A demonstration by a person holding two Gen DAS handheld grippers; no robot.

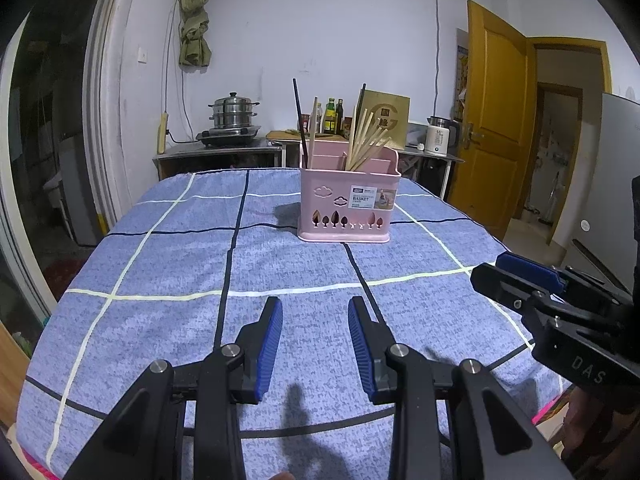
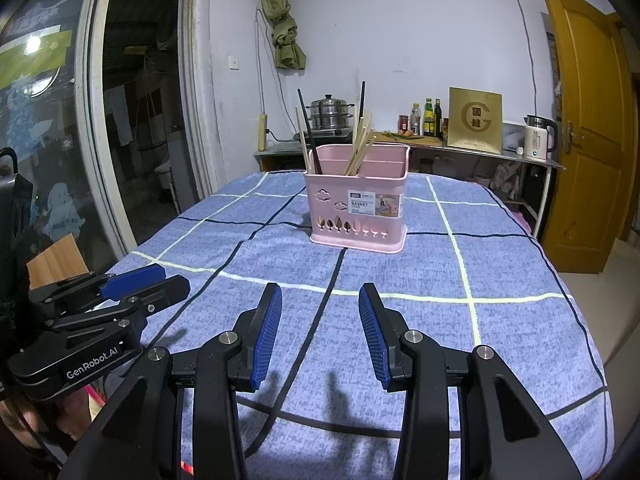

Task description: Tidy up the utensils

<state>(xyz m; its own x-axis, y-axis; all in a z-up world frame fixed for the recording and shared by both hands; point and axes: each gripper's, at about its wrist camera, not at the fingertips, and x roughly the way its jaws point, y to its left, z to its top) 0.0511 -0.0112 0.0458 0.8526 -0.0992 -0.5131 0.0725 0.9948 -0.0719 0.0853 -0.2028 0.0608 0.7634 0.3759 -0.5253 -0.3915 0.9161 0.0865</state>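
A pink utensil basket (image 1: 347, 204) (image 2: 360, 210) stands upright on the far middle of the blue checked tablecloth (image 1: 160, 320) (image 2: 500, 340). A bunch of wooden chopsticks (image 1: 366, 142) (image 2: 360, 146) leans in one of its compartments, with a dark one among them. Another dark chopstick (image 1: 299, 120) (image 2: 308, 136) and a wooden one stand at its left end. My left gripper (image 1: 315, 304) (image 2: 176, 276) hovers open over the near cloth with nothing between its fingers. My right gripper (image 2: 320, 290) (image 1: 488, 268) stands open beside it, also empty. Both are well short of the basket.
Behind the table runs a steel counter with a steamer pot (image 1: 233, 114) (image 2: 331, 114), bottles (image 2: 429, 118), a gold box (image 2: 475, 120) and a white kettle (image 1: 439, 136) (image 2: 538, 138). A yellow door (image 1: 496, 120) stands open at the right. A glass sliding door (image 2: 52, 120) is on the left.
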